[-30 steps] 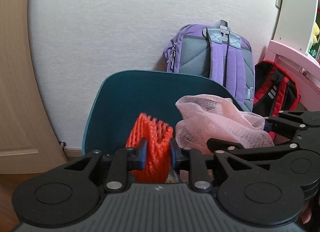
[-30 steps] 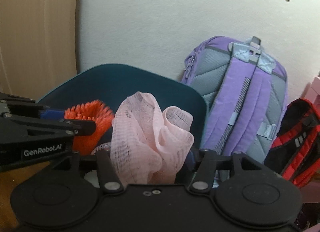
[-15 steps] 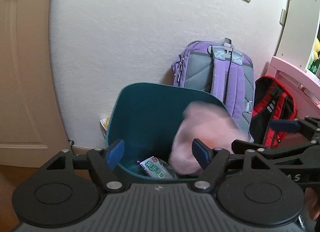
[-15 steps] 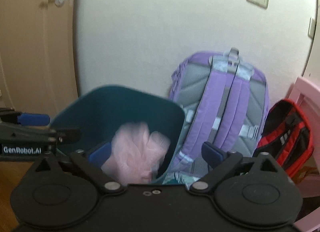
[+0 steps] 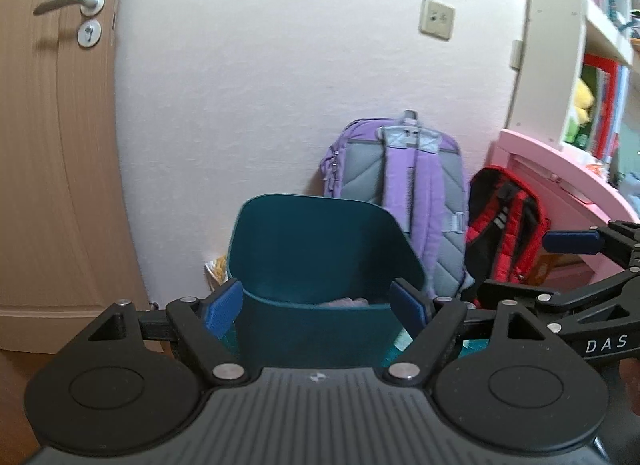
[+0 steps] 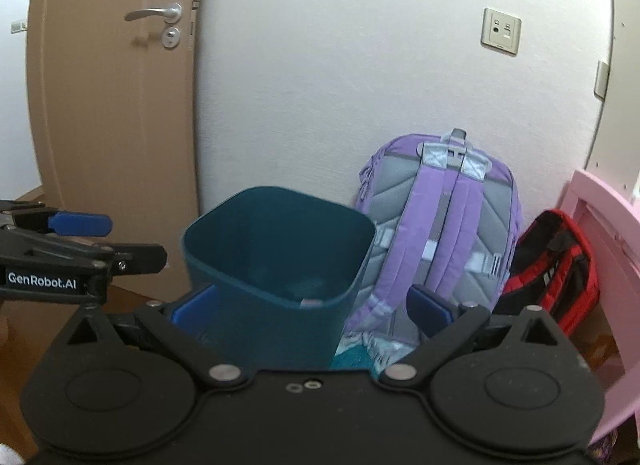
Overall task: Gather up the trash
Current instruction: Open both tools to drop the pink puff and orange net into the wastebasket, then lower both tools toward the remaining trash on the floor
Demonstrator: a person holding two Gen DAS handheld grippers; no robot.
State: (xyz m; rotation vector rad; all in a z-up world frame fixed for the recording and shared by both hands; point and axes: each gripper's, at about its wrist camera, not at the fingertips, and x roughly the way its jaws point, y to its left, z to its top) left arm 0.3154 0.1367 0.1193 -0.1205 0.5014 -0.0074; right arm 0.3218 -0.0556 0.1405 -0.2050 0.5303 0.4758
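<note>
We hold our left claw (image 5: 318, 305) and right claw (image 6: 310, 311), both spread wide and empty, before the teal bin (image 5: 320, 249), pink netting (image 5: 346, 301) inside.

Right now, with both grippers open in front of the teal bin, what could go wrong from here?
1. The tall teal plastic bin stands close beside the purple and grey backpack, so a careless swing of the right gripper could snag its straps.
2. The left gripper and the right gripper sit close side by side, so they might collide when pulling away.
3. Pink mesh lies in the bin near its front rim; a knock that tips the bin could spill it.
</note>
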